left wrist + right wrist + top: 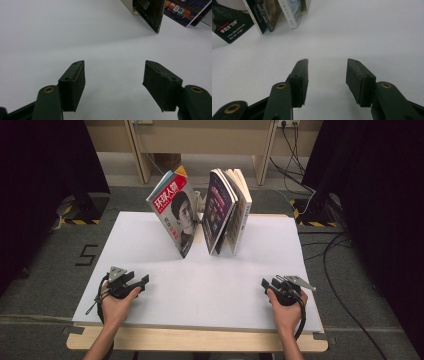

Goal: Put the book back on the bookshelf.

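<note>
- A red masthead with white characters and a black-and-white portrait are carried by the thin glossy magazine (176, 210), beyond the black two-jaw left gripper (142, 281).
- A dark purple cover with small orange and white tiles is shown by the leaning paperback book (218, 207), beyond the black two-jaw right gripper (264, 283).
- The flat table sheet (210, 285) beneath both is plain white.

Red masthead "环球人物" on the magazine (174, 210) — floor marking (86, 255) reads "5".
</note>
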Tool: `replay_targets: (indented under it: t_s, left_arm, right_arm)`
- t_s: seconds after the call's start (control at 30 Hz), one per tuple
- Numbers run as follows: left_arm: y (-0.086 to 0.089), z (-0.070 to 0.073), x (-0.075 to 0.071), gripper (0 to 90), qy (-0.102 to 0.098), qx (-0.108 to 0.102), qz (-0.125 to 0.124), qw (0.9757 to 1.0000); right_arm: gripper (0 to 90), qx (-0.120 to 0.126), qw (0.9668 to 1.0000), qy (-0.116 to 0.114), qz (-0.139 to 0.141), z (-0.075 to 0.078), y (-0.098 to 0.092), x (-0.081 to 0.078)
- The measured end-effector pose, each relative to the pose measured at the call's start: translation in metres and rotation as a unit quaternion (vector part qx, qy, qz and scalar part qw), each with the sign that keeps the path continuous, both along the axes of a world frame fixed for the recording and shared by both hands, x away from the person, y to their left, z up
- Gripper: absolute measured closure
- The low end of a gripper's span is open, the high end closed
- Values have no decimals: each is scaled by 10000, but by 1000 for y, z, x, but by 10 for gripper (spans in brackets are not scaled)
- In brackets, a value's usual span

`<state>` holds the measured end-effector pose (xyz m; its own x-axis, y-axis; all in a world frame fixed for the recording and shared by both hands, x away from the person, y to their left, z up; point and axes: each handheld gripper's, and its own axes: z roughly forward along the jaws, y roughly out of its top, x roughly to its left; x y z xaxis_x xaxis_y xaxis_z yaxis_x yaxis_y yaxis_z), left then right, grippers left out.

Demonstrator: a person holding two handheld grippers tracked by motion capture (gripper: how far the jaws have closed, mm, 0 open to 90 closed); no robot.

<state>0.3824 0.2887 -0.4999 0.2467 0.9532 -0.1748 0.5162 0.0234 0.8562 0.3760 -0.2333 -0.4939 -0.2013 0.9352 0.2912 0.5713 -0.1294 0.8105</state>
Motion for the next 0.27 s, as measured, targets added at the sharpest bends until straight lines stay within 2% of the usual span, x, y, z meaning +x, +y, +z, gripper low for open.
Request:
replay_targets:
  t_s: [0.27]
  left_arm:
    - [2, 0, 0, 347, 1, -79, 18, 10000]
  right_arm:
    - [528, 5, 10000, 8, -3, 0, -1, 0]
